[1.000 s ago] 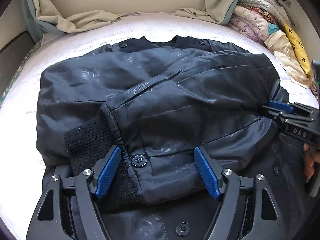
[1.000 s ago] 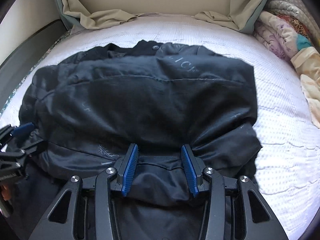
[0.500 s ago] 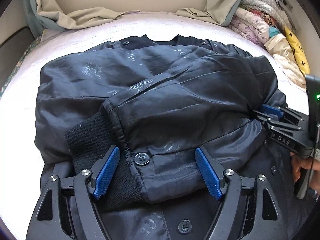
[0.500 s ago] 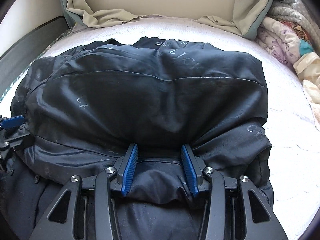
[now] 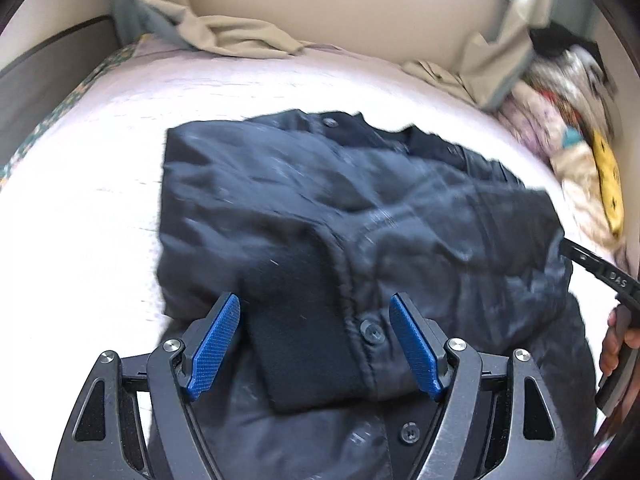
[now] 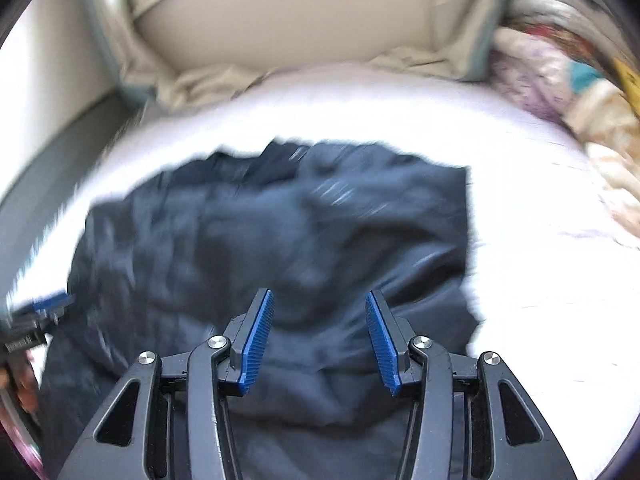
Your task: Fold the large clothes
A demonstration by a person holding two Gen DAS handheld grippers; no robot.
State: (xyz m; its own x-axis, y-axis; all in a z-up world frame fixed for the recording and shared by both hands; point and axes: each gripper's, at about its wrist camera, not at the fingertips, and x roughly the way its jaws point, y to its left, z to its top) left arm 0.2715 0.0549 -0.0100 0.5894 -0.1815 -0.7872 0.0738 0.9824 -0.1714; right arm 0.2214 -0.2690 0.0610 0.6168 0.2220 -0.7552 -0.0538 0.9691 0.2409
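A dark navy jacket [image 5: 360, 216] lies partly folded on a white bed [image 5: 100, 208], its sleeves laid across the body and a black ribbed cuff [image 5: 296, 320] near its front edge. My left gripper [image 5: 316, 348] is open, its blue pads on either side of the cuff and a button, just above the cloth. In the right wrist view the jacket [image 6: 280, 240] is blurred. My right gripper [image 6: 320, 344] is open over the jacket's near right part, with nothing pinched. The right gripper also shows at the right edge of the left wrist view [image 5: 600, 272].
A beige headboard [image 5: 360, 4] with beige cloth [image 5: 240, 36] draped at its foot stands at the back. A pile of patterned bedding and clothes [image 5: 576, 128] lies at the back right. A dark bed frame edge [image 5: 44, 80] runs along the left.
Both grippers have pulled back and up from the jacket, so it looks smaller. The right gripper, which pinched a fold before, has opened wider and let it go. The frames are now motion-blurred.
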